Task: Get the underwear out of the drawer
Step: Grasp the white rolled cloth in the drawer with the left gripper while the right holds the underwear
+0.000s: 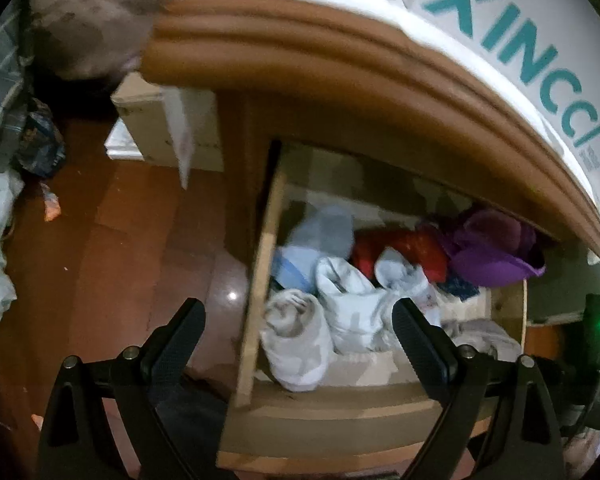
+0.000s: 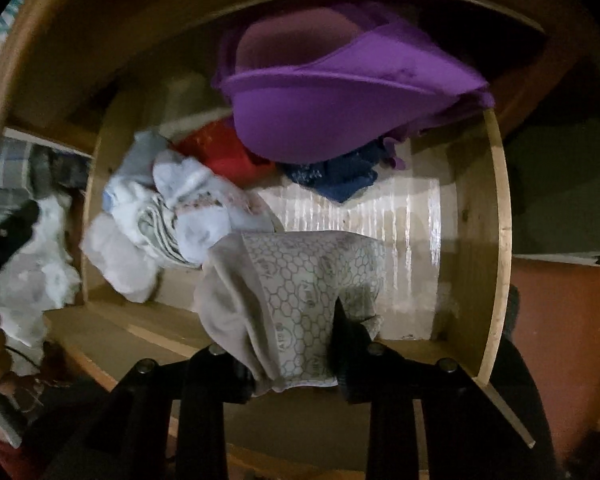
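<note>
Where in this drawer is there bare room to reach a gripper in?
Bare liner lies along the drawer's right wall, below the purple bra and navy cloth. The left half is crowded with white rolled garments. The right gripper grips beige patterned underwear.

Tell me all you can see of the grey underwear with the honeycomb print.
The grey underwear is soft, thin fabric, beige-grey, with a paler band printed in a honeycomb pattern. It is crumpled and hangs bunched from the right gripper, whose pads are shut on it, above the front of the open wooden drawer.
</note>
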Tool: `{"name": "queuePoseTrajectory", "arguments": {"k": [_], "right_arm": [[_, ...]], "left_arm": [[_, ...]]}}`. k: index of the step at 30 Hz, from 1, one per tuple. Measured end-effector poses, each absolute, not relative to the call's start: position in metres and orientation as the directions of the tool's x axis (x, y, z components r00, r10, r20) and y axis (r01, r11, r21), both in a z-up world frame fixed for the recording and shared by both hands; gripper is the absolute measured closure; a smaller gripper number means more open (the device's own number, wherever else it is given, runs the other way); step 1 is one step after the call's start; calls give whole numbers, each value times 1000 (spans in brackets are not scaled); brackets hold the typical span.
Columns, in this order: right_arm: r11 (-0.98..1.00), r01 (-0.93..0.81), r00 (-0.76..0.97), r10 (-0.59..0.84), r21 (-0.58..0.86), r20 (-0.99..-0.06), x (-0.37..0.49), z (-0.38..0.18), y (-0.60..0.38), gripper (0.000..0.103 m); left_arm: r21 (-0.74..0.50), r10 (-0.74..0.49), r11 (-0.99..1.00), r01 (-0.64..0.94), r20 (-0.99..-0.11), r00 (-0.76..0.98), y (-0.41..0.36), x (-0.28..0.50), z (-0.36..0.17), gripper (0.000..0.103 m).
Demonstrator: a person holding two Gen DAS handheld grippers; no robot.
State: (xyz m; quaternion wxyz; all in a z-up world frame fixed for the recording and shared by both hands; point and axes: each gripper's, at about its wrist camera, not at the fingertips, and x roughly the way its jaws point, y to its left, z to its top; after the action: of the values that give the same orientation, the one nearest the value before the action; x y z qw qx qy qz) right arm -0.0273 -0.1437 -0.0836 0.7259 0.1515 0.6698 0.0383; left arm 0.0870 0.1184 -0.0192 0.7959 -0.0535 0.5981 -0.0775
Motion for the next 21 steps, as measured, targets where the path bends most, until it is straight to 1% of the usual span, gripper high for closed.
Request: {"name": "queuePoseTrajectory", "arguments": {"k": [3,4,9,10,11,13,16,18,20,21], "right_arm": [[933,152,151,303,325,-941,-31,-84,-154,74],[928,158,163,313,338,-936,-20,-80,-160,74],[891,207,187,369,404,-910,-13,-92,-181,74],[884,211,185,382,416,-905,-12,-94,-183,73],[881,214,188,388,423,-902,-15,-80,-185,73],[869,205,187,417,450,-890,-6,-79,-171,73],[866,198,178,429,459,-886,-6,-82,-164,73],[870,196,169,425,453,-889,-9,-82,-165,73],[871,194,160,426,451,-891,-10,-82,-166,73],[870,193,156,430,454,-889,-9,-83,-165,73]], "left_arm": [[-182,-192,981,64,-955,228,114,88,-30,12],[-178,-188,982,63,-958,218,113,87,-33,12],[-187,-195,980,63,-969,154,106,88,-45,26],[-194,-200,979,58,-971,133,104,88,-49,27],[-192,-198,980,56,-972,126,103,88,-51,28],[-170,-174,984,44,-978,119,101,88,-56,28],[-161,-164,986,35,-982,93,98,89,-66,31],[-159,-160,987,20,-984,78,97,91,-71,37],[-169,-169,986,7,-983,68,94,94,-78,40],[-150,-150,989,3,-986,69,92,95,-79,43]]}}
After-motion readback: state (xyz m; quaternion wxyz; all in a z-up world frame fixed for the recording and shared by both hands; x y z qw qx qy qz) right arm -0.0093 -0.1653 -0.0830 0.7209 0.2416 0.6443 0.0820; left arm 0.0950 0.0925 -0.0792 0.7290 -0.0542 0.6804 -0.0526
